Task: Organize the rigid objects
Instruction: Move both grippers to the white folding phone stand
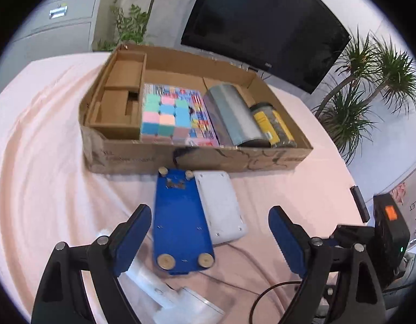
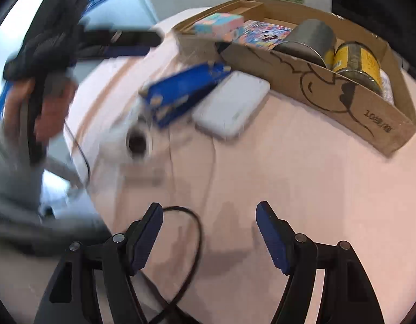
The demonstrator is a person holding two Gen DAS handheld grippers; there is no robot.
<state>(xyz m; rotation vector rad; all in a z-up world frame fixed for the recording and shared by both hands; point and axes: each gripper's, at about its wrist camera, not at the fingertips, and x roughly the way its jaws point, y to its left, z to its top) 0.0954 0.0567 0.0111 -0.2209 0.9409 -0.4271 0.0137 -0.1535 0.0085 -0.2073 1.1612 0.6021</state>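
On the pink-clothed surface (image 1: 46, 140) stood a shallow cardboard box (image 1: 197, 159), its near wall torn and marked with dark print. Inside it, from the left wrist view, lay a cardboard insert (image 1: 118, 102) at the left end, a block of pastel cubes (image 1: 164, 116) resting on a colourful printed flat pack (image 1: 202, 116), then a grey cylinder (image 1: 232, 113) on its side and a yellow-labelled jar (image 1: 275, 124) at the right end. What the jar held could not be made out.

Just outside the box's near wall lay a blue flat device (image 1: 181, 221), underside up, showing round pale feet, and touching its right edge a white flat device (image 1: 221, 205), partly covered by the blue one. Neither could be named more closely. A white tube-like object (image 1: 164, 291) lay near the bottom edge, cut off by the frame and partly hidden behind the left finger; thin cables ran beside it.

The left tongs (image 1: 208, 232) hung above the two devices with their blue pads wide apart, clamped on nothing. The right tongs (image 2: 209, 229) were likewise apart over bare cloth and a loop of black cable (image 2: 191, 243), gripping nothing.

The right wrist view was blurred on its left side: a hand (image 2: 48, 113) held the other black tool, and a grey sleeve (image 2: 13, 189) ran out of frame. A dark screen (image 1: 264, 24) and potted plants (image 1: 370, 86) stood behind the surface.
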